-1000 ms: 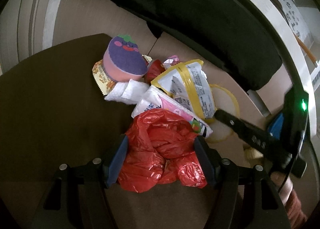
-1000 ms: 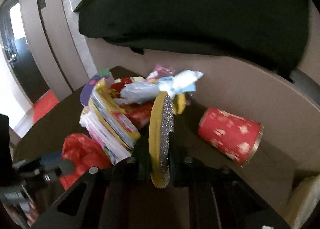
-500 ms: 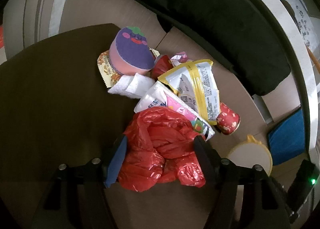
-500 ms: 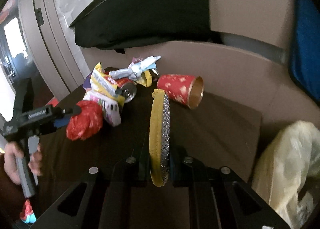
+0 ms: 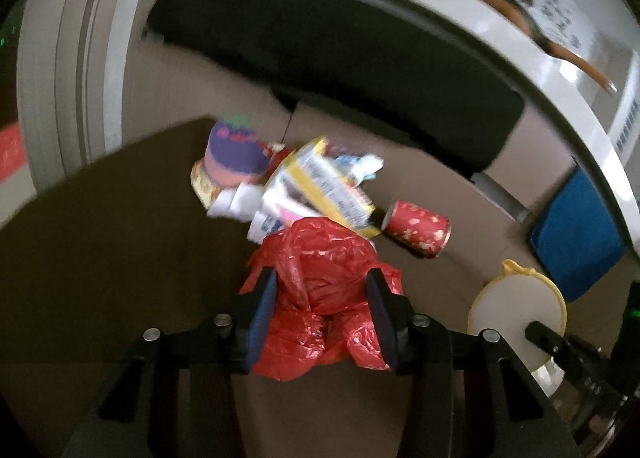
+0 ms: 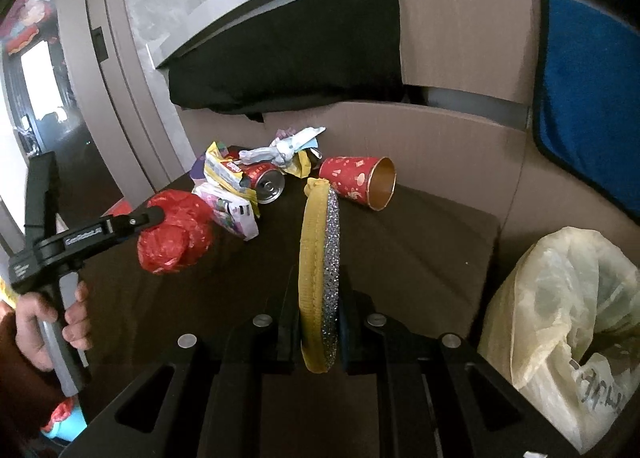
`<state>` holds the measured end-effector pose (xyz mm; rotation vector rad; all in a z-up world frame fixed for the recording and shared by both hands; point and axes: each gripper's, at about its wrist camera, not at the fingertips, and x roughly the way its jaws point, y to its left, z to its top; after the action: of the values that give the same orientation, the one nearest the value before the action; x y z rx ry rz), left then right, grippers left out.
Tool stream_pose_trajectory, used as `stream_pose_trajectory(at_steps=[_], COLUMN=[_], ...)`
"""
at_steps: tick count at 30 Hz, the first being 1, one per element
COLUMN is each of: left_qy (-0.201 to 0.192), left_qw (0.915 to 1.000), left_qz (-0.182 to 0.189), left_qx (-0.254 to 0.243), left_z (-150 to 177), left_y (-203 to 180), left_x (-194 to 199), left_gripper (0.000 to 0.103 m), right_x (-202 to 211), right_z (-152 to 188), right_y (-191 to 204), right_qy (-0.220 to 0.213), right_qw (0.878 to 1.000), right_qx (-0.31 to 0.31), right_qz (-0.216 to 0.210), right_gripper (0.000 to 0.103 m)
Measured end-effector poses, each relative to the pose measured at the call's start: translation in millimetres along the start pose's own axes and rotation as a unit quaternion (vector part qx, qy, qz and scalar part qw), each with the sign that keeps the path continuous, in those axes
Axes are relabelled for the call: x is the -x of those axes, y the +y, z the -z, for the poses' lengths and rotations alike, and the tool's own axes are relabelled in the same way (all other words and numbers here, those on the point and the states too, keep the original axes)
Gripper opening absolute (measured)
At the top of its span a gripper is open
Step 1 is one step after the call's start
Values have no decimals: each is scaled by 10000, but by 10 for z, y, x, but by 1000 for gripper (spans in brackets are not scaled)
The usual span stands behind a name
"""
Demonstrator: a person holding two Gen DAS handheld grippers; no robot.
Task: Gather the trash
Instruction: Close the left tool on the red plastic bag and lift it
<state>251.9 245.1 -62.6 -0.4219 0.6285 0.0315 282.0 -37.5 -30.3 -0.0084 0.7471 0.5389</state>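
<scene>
Two tongs are seen over a dark brown worktop [image 6: 420, 242]. The left tongs [image 5: 322, 312] are closing around a crumpled red plastic bag [image 5: 320, 282], which sits between the blue pads and bulges past them; from the right wrist view the bag [image 6: 174, 234] is seen lifted clear of the worktop at the tip of the left tongs [image 6: 154, 214], whose handle is gripped by a hand [image 6: 48, 314]. The right tongs [image 6: 320, 322] are clamped narrowly on a round yellow scouring pad [image 6: 318, 258] with a glittery silver face, held on edge and upright.

Further back on the worktop a pile of trash is heaped: a yellow-edged snack packet [image 5: 320, 186], a purple and pink sponge [image 5: 236, 158], white tissue [image 5: 236, 204], a red drinks can [image 6: 266, 182] lying on its side and a twisted pale wrapper [image 6: 288, 146]. A red paper cup [image 6: 360, 182] is lying on its side just beside the pile. A pale yellow bin bag [image 6: 568, 322] is seen open at the right edge of the worktop. A blue cloth [image 6: 592, 98] is hung at the far right.
</scene>
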Motion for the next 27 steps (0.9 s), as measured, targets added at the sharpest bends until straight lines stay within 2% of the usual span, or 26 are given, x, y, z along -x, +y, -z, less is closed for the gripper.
stream_pose_trajectory(at_steps=[9, 10, 11, 12, 13, 16, 18, 21, 24, 25, 26, 27], left_qy=[-658, -722, -788, -834, -847, -739, -474, -49, 268, 371, 445, 493], left_qw=[9940, 9930, 9918, 9904, 9898, 9907, 9950, 9988, 9973, 9960, 9945, 9928], left_qz=[-86, -93, -95, -120, -127, -93, 1, 304, 642, 789, 925, 1066], left_qx=[-867, -934, -1002, -1093, -1139, -1134, -883, -390, -228, -200, -196, -219], left_z=[-27, -26, -27, -35, -37, -44, -29, 34, 103, 129, 149, 177], left_y=[-554, -616, -676, -743, -786, -838, -764, -572, -513, -521, -539, -581], left_x=[453, 488, 526, 555, 561, 517, 410, 318, 216, 186, 159, 128], left_gripper=[42, 38, 20, 11, 9, 9, 9, 9, 13, 18, 31, 39], right_x=[303, 345, 401, 453, 509, 583, 562, 498, 422, 393, 376, 359], right_z=[-42, -51, -68, -85, -95, -133, -111, -18, 110, 141, 157, 171], right_y=[-19, -19, -22, -27, -38, -81, -124, -167, -181, -201, -220, -242], right_qy=[-401, -452, -523, -591, -658, -716, -642, -464, -311, -274, -273, -273], right_qw=[9992, 9990, 9986, 9982, 9978, 9974, 9979, 9988, 9995, 9996, 9996, 9995], right_qx=[29, 42, 59, 72, 78, 37, -38, -134, -64, -72, -76, -90], right_qz=[23, 29, 39, 57, 75, 64, 37, -52, 28, 50, 83, 117], right_gripper=[13, 13, 13, 13, 13, 13, 13, 13, 13, 13, 13, 13])
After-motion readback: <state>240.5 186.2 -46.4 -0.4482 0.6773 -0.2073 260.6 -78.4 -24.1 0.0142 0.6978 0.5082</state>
